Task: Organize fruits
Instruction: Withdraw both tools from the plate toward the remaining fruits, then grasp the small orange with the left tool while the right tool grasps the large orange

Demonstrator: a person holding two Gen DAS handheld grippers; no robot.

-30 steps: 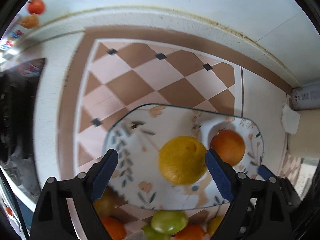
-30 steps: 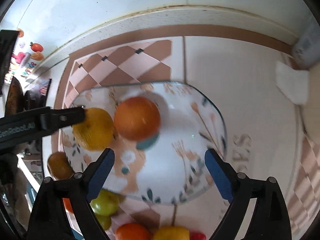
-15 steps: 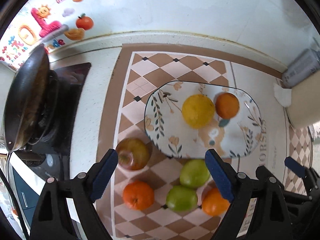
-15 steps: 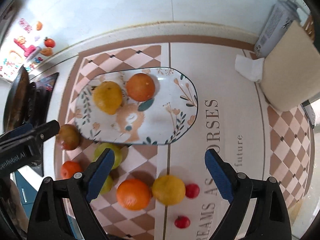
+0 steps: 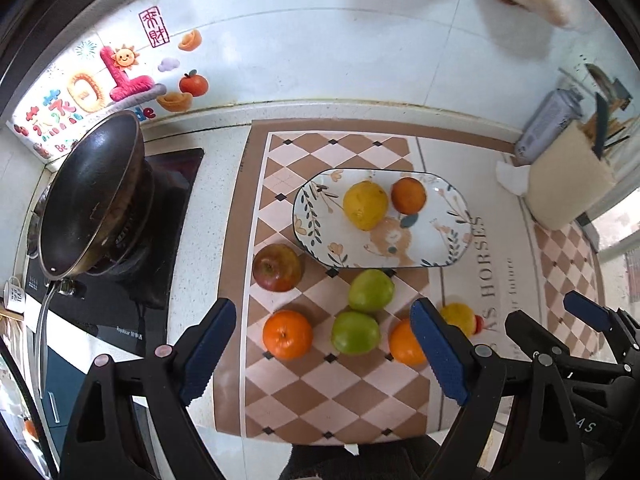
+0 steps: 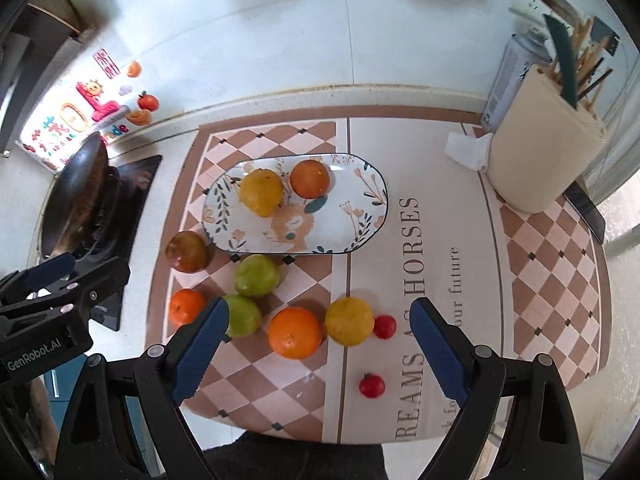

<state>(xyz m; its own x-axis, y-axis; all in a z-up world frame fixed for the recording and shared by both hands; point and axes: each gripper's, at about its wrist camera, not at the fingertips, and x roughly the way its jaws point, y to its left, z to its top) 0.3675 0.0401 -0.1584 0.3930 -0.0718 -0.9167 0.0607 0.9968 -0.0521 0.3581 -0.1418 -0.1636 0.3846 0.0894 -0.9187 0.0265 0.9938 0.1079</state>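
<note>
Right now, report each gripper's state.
Left gripper: open, holding nothing.
Right gripper: open, holding nothing.

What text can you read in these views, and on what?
"GenRobot.AI": left tongs body.
"HORSES", "REAMS", "our future", partly hidden: mat.
"Royalstar", tiny, uncertain: stove.
Red seal characters, "L", "de": wall stickers; rest blurred.
Can and mug print: too small.

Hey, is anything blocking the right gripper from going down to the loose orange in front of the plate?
Nothing visible lies over it. The right gripper hangs open above the orange, which sits uncovered on the mat. A yellow fruit touches its right side and a green fruit lies close on its left, so finger room is tight.
</note>
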